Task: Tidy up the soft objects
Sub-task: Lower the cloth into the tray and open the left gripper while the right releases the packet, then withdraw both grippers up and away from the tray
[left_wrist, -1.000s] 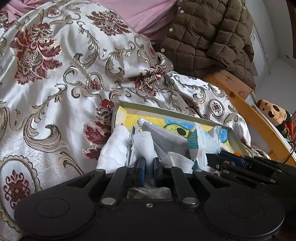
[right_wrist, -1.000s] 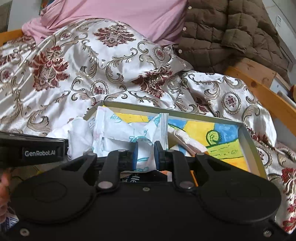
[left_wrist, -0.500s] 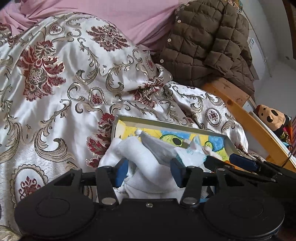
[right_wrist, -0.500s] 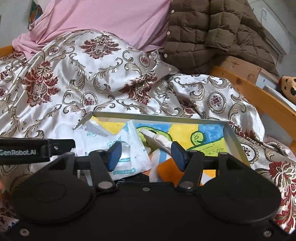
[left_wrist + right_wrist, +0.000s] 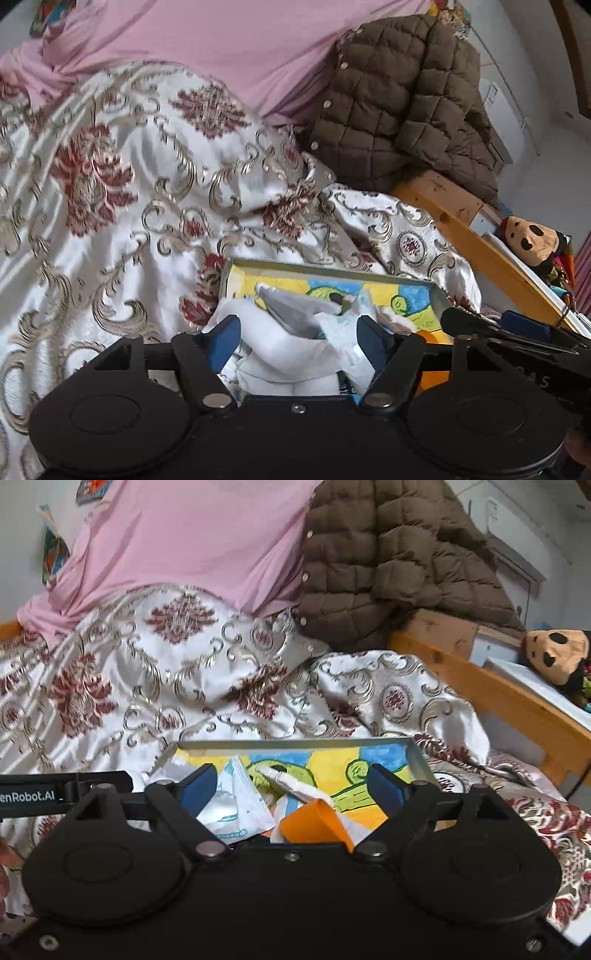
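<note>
Two claws over one shallow metal tray (image 5: 416,755) on the bed, both with jaws opening and gripping nothing. Left claw (image 5: 297,341): blue pads spread either side of a soft white cloth bundle (image 5: 284,343) at the tray's near left corner, not pressing it; grey folded piece (image 5: 291,310) just behind, partly atop the white. Right claw (image 5: 291,788): pads wide apart above a crinkly white plastic packet (image 5: 236,805) with teal print, an orange flap (image 5: 314,821) and a slim white tube (image 5: 291,782), all lying loose inside the tray, none pinched. Tray floor painted yellow, blue and green; thin upright rim, far edge straight. Open room mostly on the glossy satin bedspread (image 5: 122,206), white with red and gold scrolls, rumpled, rising behind the tray. Beyond it pink fabric (image 5: 192,542) and a brown quilted jacket (image 5: 402,114). Wooden bed rail (image 5: 491,698) close on the right, plush toy (image 5: 557,653) past it.
</note>
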Demonstrator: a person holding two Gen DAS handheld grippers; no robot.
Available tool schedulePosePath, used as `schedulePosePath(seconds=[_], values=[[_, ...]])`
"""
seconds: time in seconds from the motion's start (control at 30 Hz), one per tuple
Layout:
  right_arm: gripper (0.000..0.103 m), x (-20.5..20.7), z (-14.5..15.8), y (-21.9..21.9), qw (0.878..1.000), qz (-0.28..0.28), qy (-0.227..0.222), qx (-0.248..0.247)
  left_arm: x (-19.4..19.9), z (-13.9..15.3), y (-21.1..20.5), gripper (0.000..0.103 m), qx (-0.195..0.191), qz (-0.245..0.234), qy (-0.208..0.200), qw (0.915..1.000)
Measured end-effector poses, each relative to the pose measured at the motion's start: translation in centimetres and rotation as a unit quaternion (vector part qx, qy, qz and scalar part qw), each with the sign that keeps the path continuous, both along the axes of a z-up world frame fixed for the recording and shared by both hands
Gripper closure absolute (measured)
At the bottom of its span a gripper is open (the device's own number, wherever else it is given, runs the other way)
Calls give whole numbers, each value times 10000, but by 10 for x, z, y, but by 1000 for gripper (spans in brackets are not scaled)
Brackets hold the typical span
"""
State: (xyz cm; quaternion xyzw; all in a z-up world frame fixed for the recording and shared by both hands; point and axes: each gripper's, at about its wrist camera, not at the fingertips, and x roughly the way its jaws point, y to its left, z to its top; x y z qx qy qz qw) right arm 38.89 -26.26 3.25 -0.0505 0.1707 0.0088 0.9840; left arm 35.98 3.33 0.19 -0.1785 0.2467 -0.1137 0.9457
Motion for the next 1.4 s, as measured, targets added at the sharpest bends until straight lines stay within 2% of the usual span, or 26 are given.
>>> schedulePosePath(seconds=[0.17,0.27,0.57,0.87,1.4], values=[[2,-30,15,-16,9996,-121,-212,157,-26,21,-4,17,169,97,-256,9995],[1,-49,24,-27,9990,-154,-312,296,-42,33,-6,14,331,181,-422,9984],[1,-112,37,-48,9955,-231,-735,544,-96,65,-16,1,432,354,-825,9950],[1,-166,43,-56,9927,-225,-1021,602,-145,76,-35,1,661,308,-1109,9912],[1,-245,27,-74,9917,-375,-1025,680,-217,53,-26,1,818,514,-783,9922]])
